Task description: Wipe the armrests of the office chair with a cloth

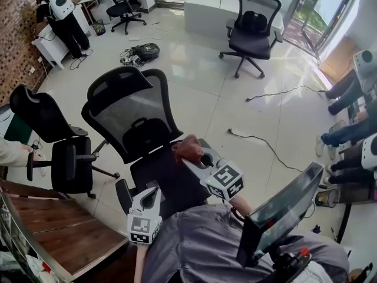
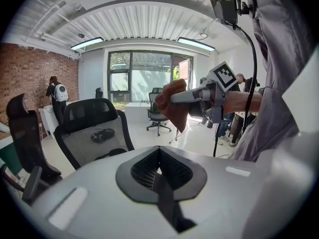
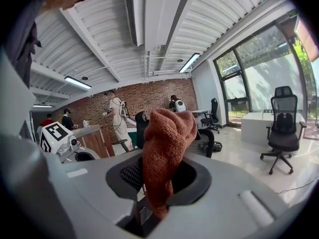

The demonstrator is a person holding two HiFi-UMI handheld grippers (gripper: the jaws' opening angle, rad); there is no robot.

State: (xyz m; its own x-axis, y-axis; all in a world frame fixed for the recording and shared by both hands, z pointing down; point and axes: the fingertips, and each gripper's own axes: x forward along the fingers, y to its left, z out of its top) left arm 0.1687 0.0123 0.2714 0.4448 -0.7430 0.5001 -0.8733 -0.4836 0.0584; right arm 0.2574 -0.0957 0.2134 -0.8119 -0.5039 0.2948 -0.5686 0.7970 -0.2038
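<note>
Close over the chair [image 1: 132, 119] in front of me, my right hand-held gripper [image 3: 157, 185] is clamped on the cloth [image 3: 167, 143]. Its jaws pinch the lower end so a rust-coloured wad bulges past the tips, which I judge gives a soft pad to press on an armrest. From the head view the wad sits at the chair's arm on my right, though I cannot tell whether it touches. My left hand-held gripper [image 2: 159, 176] has its jaws together on nothing and hangs low near the other armrest [image 1: 122, 193], apart from it, probably so it does not get in the way of the wiping
</note>
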